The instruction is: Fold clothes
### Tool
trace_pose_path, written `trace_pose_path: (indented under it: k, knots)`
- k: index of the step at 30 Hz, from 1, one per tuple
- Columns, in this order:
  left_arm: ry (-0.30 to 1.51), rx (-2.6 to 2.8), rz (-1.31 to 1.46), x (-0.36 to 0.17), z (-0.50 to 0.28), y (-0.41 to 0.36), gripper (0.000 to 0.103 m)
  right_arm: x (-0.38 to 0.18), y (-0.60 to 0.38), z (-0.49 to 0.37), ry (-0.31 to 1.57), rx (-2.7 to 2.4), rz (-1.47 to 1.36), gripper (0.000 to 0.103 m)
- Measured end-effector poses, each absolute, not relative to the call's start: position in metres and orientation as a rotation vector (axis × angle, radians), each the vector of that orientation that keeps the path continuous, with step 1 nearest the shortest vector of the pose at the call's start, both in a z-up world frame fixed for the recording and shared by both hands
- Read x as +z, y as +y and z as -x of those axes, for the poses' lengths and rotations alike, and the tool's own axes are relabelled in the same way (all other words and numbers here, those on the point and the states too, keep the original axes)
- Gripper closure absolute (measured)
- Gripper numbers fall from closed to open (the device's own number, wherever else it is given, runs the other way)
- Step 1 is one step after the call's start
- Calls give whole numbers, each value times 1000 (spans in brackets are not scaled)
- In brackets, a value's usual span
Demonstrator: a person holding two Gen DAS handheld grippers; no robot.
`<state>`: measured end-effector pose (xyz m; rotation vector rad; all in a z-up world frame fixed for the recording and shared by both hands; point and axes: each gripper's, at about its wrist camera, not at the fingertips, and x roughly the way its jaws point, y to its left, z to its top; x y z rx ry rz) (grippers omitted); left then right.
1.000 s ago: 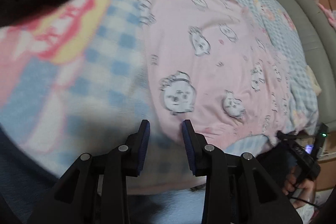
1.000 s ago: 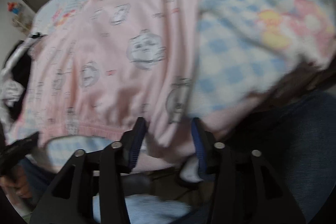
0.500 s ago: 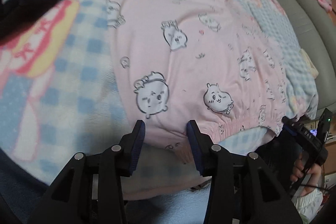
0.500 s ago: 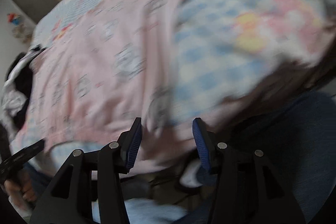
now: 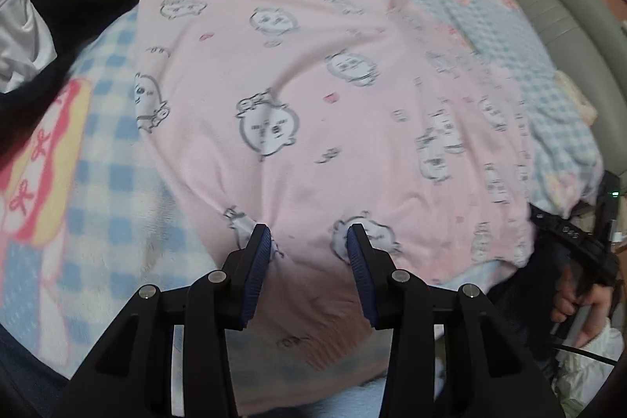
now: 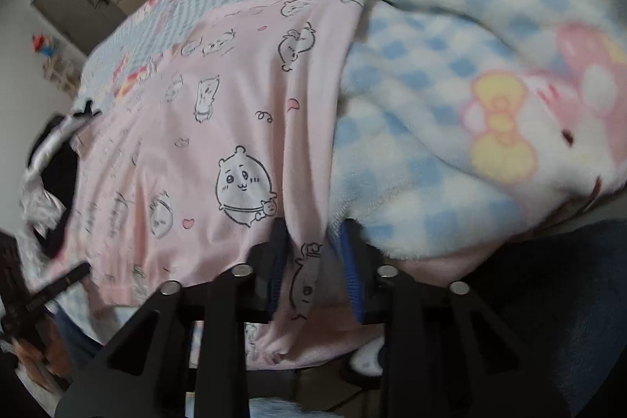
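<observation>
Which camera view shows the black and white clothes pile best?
The left wrist view: the clothes pile fills its top-left corner, large and fairly sharp. In the right wrist view the same pile is small and blurred at the left edge.

Left hand-held gripper (image 5: 307, 241) jaws spread wide; right hand-held gripper (image 6: 313, 241) jaws parted, narrower.

Your bed (image 5: 493, 38) fills the frame in blue check; the pink garment (image 5: 313, 96) lies spread at centre, fleece blanket (image 5: 98, 159) lower left, black-and-white clothes (image 5: 58, 6) upper left.
</observation>
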<state>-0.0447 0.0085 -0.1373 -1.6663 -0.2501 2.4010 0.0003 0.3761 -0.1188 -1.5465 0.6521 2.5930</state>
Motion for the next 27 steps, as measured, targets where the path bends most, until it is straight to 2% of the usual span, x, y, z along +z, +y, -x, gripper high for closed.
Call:
trace_pose_path:
  k: [2,7,12,13,15,17,19,22,24,25,27]
  knots:
    - [-218,2415,1684,-137,48,10,57,-118,375,2,630,2593,1539,89]
    - [-348,2465,1579,-121,39,-20,61,-117,374,8,575,2592,1519,88]
    - [-366,2382,1432,-117,38,-3,61,-120,367,11,802,2651,1612,83]
    - [-368,2357,1429,-120,38,1,61,-123,363,10,806,2647,1637,80]
    - [-354,2335,1463,-130,37,7,61,-131,354,8,767,2618,1681,64]
    - [-310,2337,1545,-144,39,8,61,-141,349,6,745,2577,1711,55]
    - [-309,2325,1611,-153,38,2,63,-149,348,4,748,2552,1736,56]
    - [-335,2329,1607,-147,32,-10,66,-148,353,-3,696,2531,1717,62]
    - [-329,2350,1562,-139,25,-11,66,-142,355,-7,626,2528,1679,72]
    - [-345,2347,1528,-135,21,-12,66,-138,355,-7,610,2534,1659,73]
    - [-380,2334,1453,-128,19,-12,66,-135,354,-7,719,2582,1666,72]
